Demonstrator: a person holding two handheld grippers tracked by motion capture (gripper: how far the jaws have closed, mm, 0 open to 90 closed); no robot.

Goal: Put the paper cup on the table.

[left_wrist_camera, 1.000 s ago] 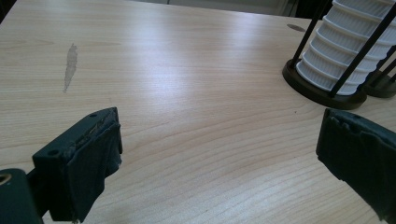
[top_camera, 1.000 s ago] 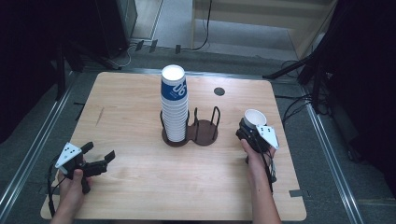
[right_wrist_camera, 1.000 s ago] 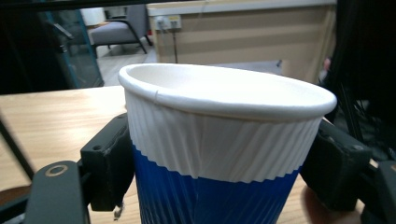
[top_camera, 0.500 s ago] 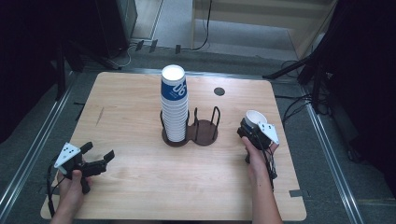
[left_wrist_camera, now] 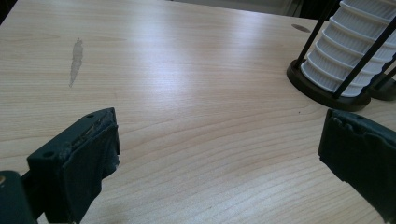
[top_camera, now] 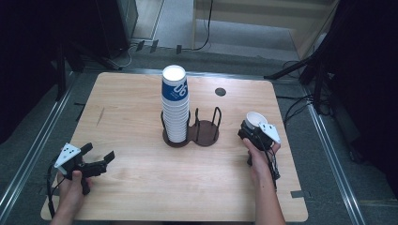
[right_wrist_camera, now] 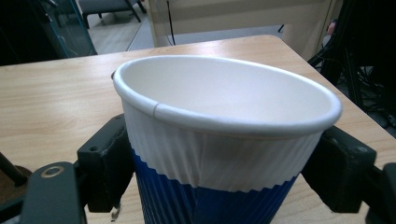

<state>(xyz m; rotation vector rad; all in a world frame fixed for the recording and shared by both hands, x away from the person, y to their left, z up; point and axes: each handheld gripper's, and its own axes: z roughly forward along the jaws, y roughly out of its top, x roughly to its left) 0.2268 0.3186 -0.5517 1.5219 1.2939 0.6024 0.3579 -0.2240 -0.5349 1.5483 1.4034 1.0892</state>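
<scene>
At the lower left the left gripper [top_camera: 94,161] idles, jaws spread over bare worktop [top_camera: 141,187], while right of centre the right gripper [top_camera: 256,133] pinches one paper cup [top_camera: 254,119], seemingly the first off the tall stack [top_camera: 174,105] beyond.

- The right gripper [top_camera: 252,128], clamped on the white-and-blue ribbed paper cup [top_camera: 255,120], has shifted slightly toward the right edge of the light wooden tabletop [top_camera: 141,187] and a little toward its near edge.
- The white-and-blue ribbed paper cup now leans further over, its open rim facing more toward the far edge.
- The left gripper [top_camera: 98,156], jaws apart, has dropped marginally toward the near left corner.
</scene>
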